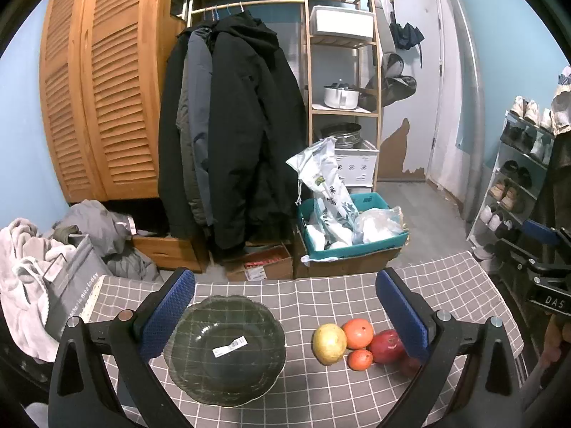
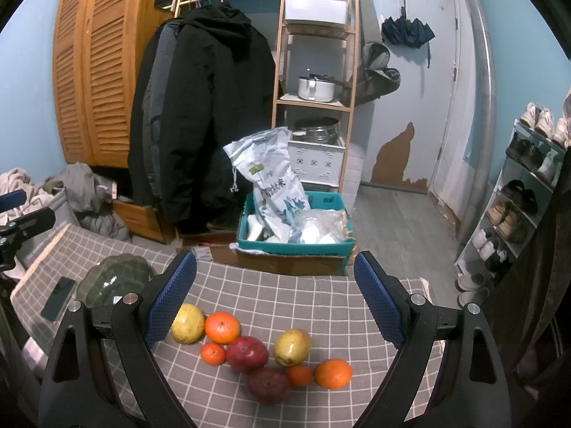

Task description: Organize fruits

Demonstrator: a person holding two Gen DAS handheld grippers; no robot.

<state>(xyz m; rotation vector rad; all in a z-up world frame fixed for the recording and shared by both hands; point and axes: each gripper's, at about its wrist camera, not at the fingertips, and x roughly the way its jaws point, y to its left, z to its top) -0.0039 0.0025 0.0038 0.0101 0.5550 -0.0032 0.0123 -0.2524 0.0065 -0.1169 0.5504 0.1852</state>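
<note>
Your right gripper hangs over the fruit cluster, jaws spread and empty, ready to pick. Your left gripper, jaws also spread, frames the empty glass plate left on the bench, probably the destination.

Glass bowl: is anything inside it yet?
No fruit: the glass bowl holds only a white sticker label; checked tablecloth shows through it. Its left rim is hidden behind the left hand-held gripper.

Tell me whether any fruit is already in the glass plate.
No. The plate holds only a white label sticker, and the fruits all lie on the tablecloth beside it.
</note>
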